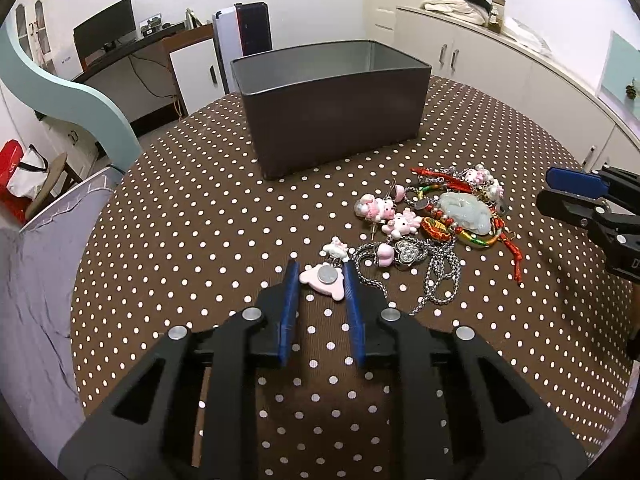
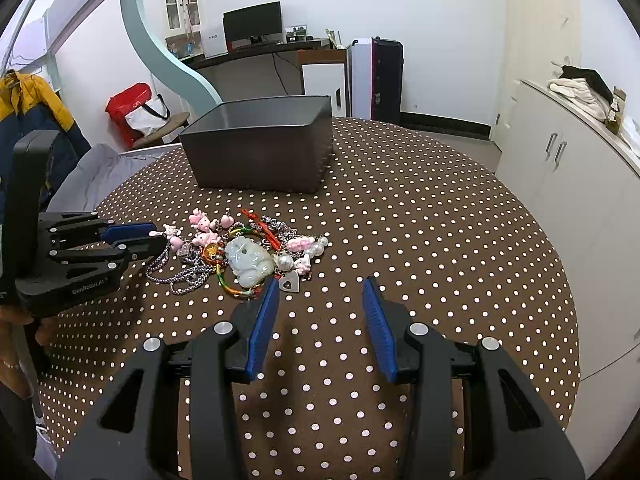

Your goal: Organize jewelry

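Left wrist view: the left tongs (image 1: 320,276), low centre, clench the pink charm (image 1: 323,282) at the jewelry pile's (image 1: 440,216) near edge, likely bound for the grey box (image 1: 332,120) above, while the right tongs (image 2: 320,300) hover released beside the pile.

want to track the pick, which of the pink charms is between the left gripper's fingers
The flat pink charm with the round silver disc, nearest the camera. It sits between the left gripper's blue pads; the other pink figurines lie farther off in the jewelry pile.
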The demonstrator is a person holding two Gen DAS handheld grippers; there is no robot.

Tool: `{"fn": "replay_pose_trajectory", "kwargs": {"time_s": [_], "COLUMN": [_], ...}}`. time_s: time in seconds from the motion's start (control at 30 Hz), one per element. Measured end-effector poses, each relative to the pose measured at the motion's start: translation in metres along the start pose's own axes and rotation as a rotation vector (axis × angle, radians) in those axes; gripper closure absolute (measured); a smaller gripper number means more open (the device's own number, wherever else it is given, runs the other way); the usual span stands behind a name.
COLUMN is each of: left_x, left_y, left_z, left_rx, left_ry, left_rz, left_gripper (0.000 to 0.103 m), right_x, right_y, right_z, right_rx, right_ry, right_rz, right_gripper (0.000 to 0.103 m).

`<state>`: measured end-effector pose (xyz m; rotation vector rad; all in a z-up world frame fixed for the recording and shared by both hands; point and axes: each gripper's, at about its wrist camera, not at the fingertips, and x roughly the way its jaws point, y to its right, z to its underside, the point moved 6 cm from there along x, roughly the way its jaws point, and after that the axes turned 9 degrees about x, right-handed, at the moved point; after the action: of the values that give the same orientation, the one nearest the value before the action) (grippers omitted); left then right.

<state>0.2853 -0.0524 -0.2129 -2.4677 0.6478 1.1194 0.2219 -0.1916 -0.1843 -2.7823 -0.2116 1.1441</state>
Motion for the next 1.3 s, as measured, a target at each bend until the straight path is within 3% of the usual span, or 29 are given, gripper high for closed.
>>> {"fn": "replay_pose_trajectory", "kwargs": {"time_s": [0.37,0.77,0.9,1.1,1.3], "left_x": [-0.03,-0.052,-0.052,-0.053,-0.067], "left_y": [-0.023,-0.025,-0.026,-0.024,-0.021], "left_z": [0.011,0.016,0.015,0.01,-0.01], "left_rx": [-0.088,-0.107,-0.109,-0.112,-0.114], "left_ry": [0.064,0.101,0.103,0.114,0.165], "left_rz": [-0.005,0.022,0.033,0.063,0.136], "left_gripper": [0.081,0.081,0.081,0.081,0.081], "right_x": [0.009,0.035,0.043,0.041,0.008], "right_y": [-0.002,-0.027,-0.026,-0.025,-0.018], "right_z": [-0.004,-0.01,-0.011,-0.01,-0.025], "right_rx": [-0.029,-0.126,-0.141,-0.155,-0.088], "right_ry": [-0.025,-0.073,-0.095,-0.082,-0.035], "right_rz": [0.008,-0.001,0.008,0.016,-0.089], "right_gripper": [0.064,0.081,0.093,0.094,0.094]}}
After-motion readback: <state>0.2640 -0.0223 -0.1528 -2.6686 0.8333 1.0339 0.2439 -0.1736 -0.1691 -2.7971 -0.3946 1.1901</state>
